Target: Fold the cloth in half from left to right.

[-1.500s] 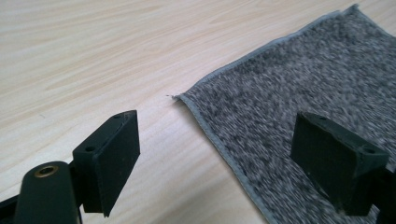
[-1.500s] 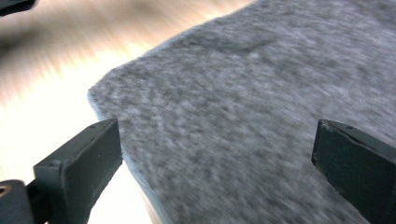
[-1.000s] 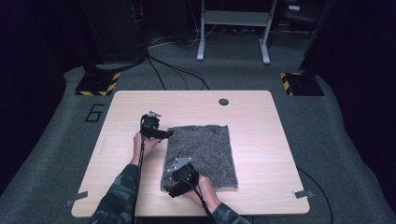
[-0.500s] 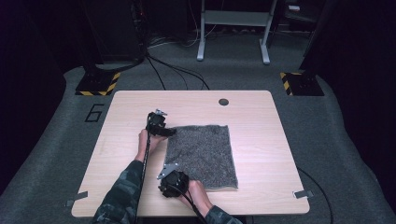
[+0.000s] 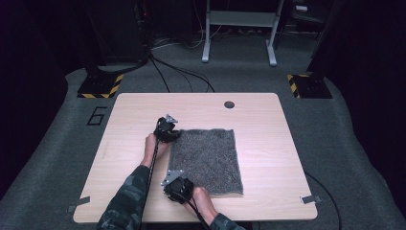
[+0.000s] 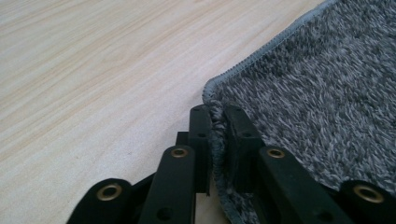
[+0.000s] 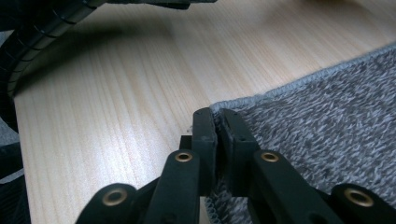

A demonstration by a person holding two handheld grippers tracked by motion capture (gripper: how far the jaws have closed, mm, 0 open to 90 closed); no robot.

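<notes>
High view: a grey, rectangular, shaggy cloth mat (image 5: 206,160) lies flat on the pale wooden table (image 5: 268,120), slightly right of the table's middle and toward the person's edge. The left gripper (image 5: 168,135) sits at the mat's far left corner; the right gripper (image 5: 178,186) sits at its near left corner. Both hands rest low on the tabletop, well apart along the mat's left edge.

Left gripper view: the two black jaws have just been closing and now pinch the stitched border of the mat (image 6: 317,93) at its corner, with pile bunched between them.

Right gripper view: the jaws have likewise just been closing and are clamped on the mat's hemmed corner (image 7: 327,126), the cloth edge squeezed between them. The mat itself remains flat on the wood.
</notes>
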